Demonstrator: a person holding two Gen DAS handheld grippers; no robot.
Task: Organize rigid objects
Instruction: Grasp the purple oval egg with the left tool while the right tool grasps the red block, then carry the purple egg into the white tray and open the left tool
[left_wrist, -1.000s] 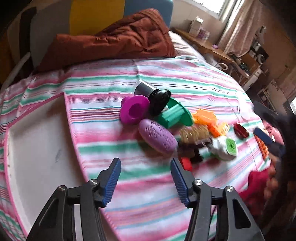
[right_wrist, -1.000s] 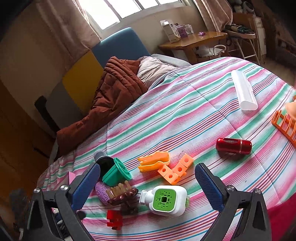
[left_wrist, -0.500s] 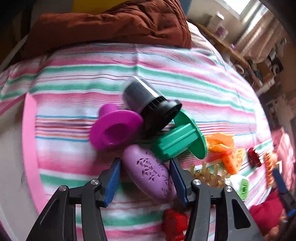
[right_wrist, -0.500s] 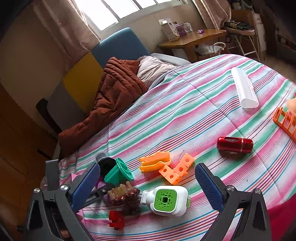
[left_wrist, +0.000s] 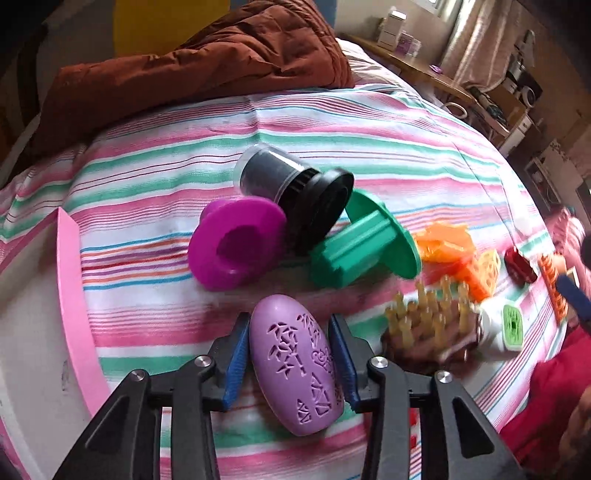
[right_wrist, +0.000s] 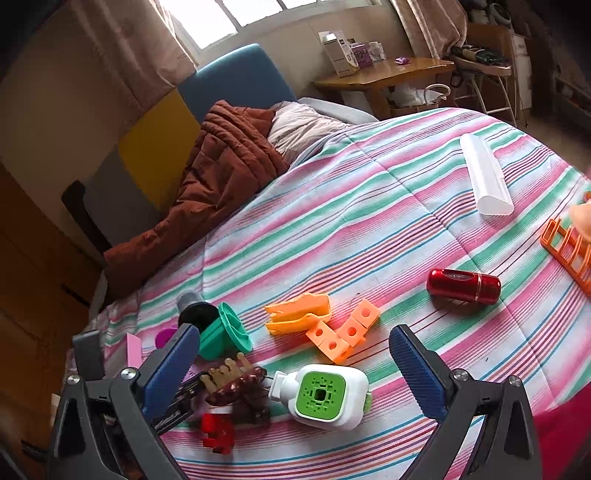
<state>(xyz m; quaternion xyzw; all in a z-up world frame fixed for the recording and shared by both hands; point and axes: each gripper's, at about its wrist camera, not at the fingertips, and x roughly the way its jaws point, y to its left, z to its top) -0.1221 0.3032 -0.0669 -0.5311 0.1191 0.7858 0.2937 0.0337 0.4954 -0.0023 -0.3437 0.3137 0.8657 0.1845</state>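
A purple oval case (left_wrist: 295, 369) with cut-out patterns lies on the striped bedspread between the blue pads of my left gripper (left_wrist: 288, 332). The jaws are closing and both pads touch its sides. Just beyond it lie a magenta cup (left_wrist: 236, 247), a black-lidded jar (left_wrist: 291, 192) and a green flanged piece (left_wrist: 362, 247). My right gripper (right_wrist: 293, 330) hangs open above a white device with a green face (right_wrist: 321, 397), with nothing between its fingers. Orange cubes (right_wrist: 343, 332) and an orange clip (right_wrist: 299, 314) lie past it.
A white tray with a pink rim (left_wrist: 70, 295) sits left of the pile. A brown hair claw (right_wrist: 232, 380), a small red block (right_wrist: 216, 432), a red cylinder (right_wrist: 463, 286), a white tube (right_wrist: 484, 177) and an orange rack (right_wrist: 569, 251) lie around. A brown quilt (right_wrist: 221, 173) is heaped at the head of the bed.
My left gripper has come down and forward over the purple case, and its jaws have narrowed onto the case's sides. The right gripper has stayed where it was, open.
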